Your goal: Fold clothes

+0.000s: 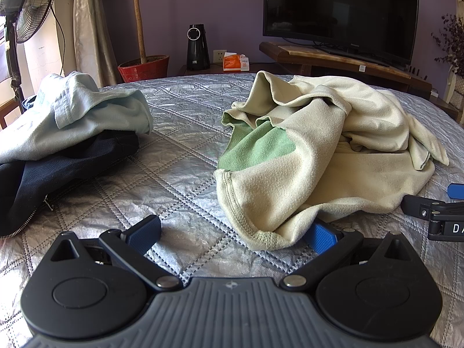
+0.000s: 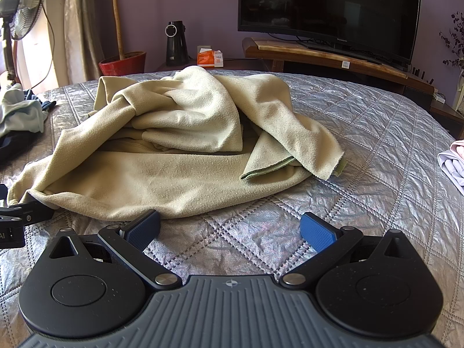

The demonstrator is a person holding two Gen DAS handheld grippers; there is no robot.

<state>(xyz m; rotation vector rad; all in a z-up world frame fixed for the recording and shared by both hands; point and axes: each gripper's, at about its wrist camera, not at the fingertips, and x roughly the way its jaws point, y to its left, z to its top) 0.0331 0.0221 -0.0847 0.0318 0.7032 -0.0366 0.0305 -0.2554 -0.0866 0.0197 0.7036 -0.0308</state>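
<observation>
While the cream fleece garment (image 2: 162,159) lies crumpled in soft, nubbly folds on the quilted silver bedspread (image 2: 362,150), I see my left gripper (image 1: 236,232) low at its near edge, fingers spread wide, the stitched hem draped over the right blue ribbed pad (image 1: 320,236). A mint-green inner panel (image 1: 255,148) shows in the left view. My right gripper (image 2: 230,229) sits just beside the fleece's near border, fingers likewise apart and pinching nothing. Far left, a pale blue cotton top (image 1: 78,110) is heaped on a dark navy zippered piece (image 1: 58,168).
</observation>
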